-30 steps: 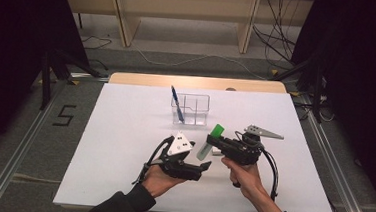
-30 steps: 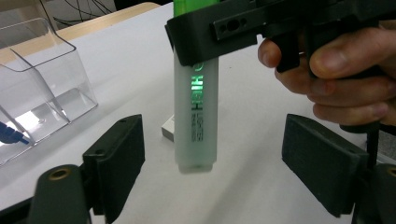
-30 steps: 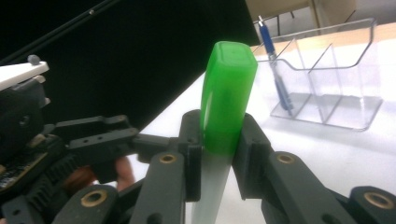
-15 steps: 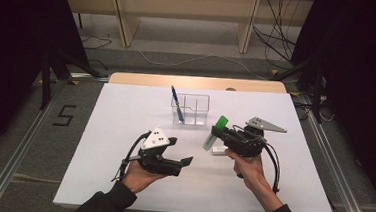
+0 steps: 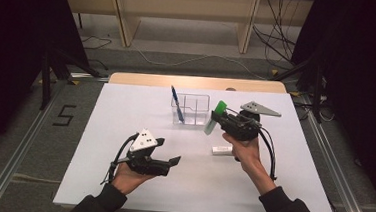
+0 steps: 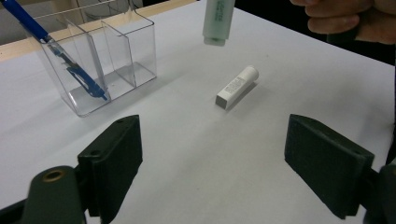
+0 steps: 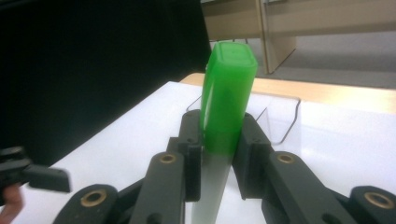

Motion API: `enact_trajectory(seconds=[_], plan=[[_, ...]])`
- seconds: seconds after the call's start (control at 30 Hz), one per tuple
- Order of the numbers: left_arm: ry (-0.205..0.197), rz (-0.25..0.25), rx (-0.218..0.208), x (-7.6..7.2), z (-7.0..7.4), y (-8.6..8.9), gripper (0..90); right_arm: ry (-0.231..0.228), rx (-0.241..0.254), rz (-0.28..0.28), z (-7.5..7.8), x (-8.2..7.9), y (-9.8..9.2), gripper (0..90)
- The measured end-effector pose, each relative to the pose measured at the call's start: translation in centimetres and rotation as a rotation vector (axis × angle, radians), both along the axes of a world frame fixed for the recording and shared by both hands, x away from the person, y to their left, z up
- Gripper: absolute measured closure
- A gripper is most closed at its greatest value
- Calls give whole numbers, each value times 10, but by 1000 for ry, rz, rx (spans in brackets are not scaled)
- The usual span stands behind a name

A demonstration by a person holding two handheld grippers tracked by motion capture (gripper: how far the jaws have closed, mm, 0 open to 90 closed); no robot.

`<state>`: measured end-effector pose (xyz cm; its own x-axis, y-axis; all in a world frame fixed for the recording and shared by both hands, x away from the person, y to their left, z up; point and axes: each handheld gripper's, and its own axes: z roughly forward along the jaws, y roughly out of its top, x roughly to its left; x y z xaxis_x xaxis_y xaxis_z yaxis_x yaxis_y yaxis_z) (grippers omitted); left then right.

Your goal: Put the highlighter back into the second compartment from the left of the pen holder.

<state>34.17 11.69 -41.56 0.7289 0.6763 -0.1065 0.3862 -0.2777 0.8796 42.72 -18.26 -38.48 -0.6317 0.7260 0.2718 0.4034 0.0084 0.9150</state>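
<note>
At a white-topped table (image 5: 125, 116), a person is working with 2 hand-held black two-jaw grippers. The right gripper (image 5: 218, 119) is clenching a pale marker with a bright green cap (image 5: 215, 117), its jaws pinching the barrel just below the cap; in the right gripper view the marker is standing up between the 2 black pads (image 7: 191, 149), the cap rising above them. The marker is being held in the air, tilted, just beside the right end of a clear plastic organiser with 3 compartments (image 5: 191, 108), its lower end hanging above the tabletop. A blue pen (image 5: 176, 101) is leaning in the organiser's leftmost compartment as the high view shows it. A small white rectangular tube with printed lettering (image 5: 221, 150) is lying flat on the table, near the right hand (image 5: 245, 151) and apart from the organiser. The left gripper (image 5: 172, 163) is hovering low over the near left part of the table, well apart from the organiser, its jaws standing wide and released with nothing between them; in the left gripper view they are framing bare tabletop, with the white tube and the organiser lying beyond.
</note>
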Motion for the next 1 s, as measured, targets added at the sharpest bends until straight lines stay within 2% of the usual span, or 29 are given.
enact_trajectory(seconds=[0.13,0.37,0.63,1.0], plan=[[28,0,-30,0,-2,6,188,-4,-17,-12,5,12,6,756],[29,36,-46,-1,-4,17,188,7,-10,-28,13,34,14,756],[13,50,-25,-6,-5,25,188,21,-1,-65,22,60,24,756],[13,56,-24,-7,-6,32,186,34,-35,-91,19,80,39,755]])
